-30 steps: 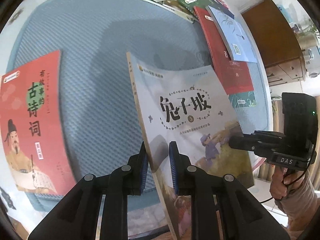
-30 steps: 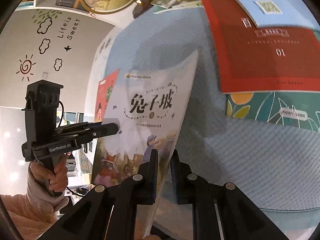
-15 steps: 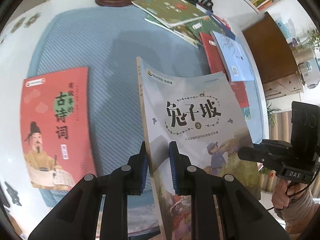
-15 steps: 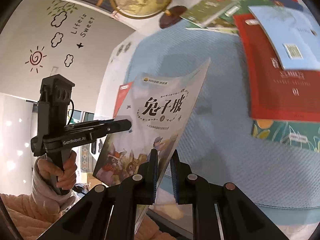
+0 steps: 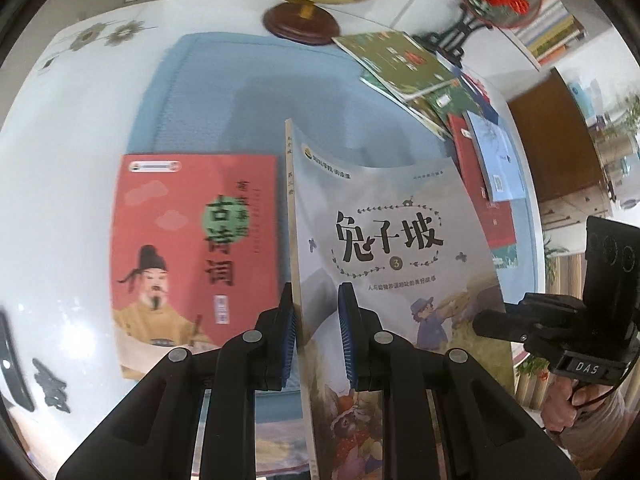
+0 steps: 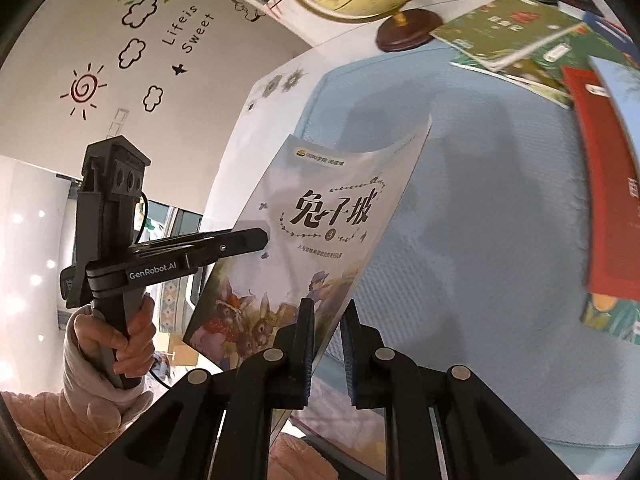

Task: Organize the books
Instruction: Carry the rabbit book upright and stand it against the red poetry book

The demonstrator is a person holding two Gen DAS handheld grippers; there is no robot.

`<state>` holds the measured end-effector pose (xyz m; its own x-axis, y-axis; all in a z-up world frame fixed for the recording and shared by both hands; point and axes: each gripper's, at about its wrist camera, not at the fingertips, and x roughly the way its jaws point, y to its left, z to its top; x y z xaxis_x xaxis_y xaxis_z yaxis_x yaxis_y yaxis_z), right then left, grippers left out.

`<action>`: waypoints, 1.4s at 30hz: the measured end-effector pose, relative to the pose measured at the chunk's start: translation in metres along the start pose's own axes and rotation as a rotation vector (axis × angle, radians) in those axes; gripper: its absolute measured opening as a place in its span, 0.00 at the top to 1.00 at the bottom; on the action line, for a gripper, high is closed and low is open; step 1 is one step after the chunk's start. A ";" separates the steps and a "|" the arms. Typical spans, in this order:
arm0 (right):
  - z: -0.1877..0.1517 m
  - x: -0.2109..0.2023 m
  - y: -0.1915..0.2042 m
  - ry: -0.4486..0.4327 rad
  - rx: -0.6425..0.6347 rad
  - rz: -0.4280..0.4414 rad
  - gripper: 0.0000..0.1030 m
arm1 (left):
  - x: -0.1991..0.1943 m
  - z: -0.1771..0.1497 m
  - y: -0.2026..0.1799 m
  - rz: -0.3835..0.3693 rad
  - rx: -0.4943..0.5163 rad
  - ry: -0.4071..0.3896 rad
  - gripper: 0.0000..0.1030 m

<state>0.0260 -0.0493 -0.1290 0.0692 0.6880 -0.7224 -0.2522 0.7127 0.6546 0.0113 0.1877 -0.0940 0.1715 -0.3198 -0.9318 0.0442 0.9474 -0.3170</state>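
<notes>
Left wrist view showed the left gripper (image 5: pixel 316 336) clenched on the spine edge of the grey rabbit book (image 5: pixel 400 264), the book standing up between its pads and rising ahead of the fingers, clear of the blue mat (image 5: pixel 208 92). To the right of that tool, the right gripper (image 5: pixel 492 326) pinched the book's opposite edge. Right wrist view confirmed it: the right gripper's (image 6: pixel 326 344) own pads were shut on the lower fore-edge of the cover (image 6: pixel 320 240), with the left gripper's (image 6: pixel 256 240) fingers reaching in from its left onto the spine side, held by a gloved hand (image 6: pixel 116 336).

Just left of the left tool's fingers, the red poetry book (image 5: pixel 192 256) lay flat on the mat. Far ahead and to the right sat a loose fan of books (image 5: pixel 408 64), green ones on top, near a globe's (image 5: pixel 304 24) base.

The step in hand looked like carrying one book, held by both tools, toward a stacking spot. The red book seemed the likely target. The next move would call for tipping the grey book flat, squaring its edges over the one beneath, and lowering before either tool let go; releasing one side early could let the thin cover flop or slide.
</notes>
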 end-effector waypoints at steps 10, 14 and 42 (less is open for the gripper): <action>0.018 0.048 0.032 0.036 -0.016 0.021 0.86 | -0.015 0.007 0.062 0.007 -0.043 -0.018 0.84; 0.018 0.071 0.040 0.055 -0.011 0.024 0.86 | -0.013 0.008 0.091 -0.002 -0.069 -0.011 0.84; 0.018 0.136 0.015 0.088 0.124 -0.051 0.86 | 0.049 0.019 0.169 0.024 -0.184 0.092 0.81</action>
<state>0.0486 0.0579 -0.2136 -0.0075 0.6394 -0.7688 -0.1287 0.7618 0.6348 0.0457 0.3330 -0.1895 0.0796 -0.3050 -0.9490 -0.1404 0.9391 -0.3136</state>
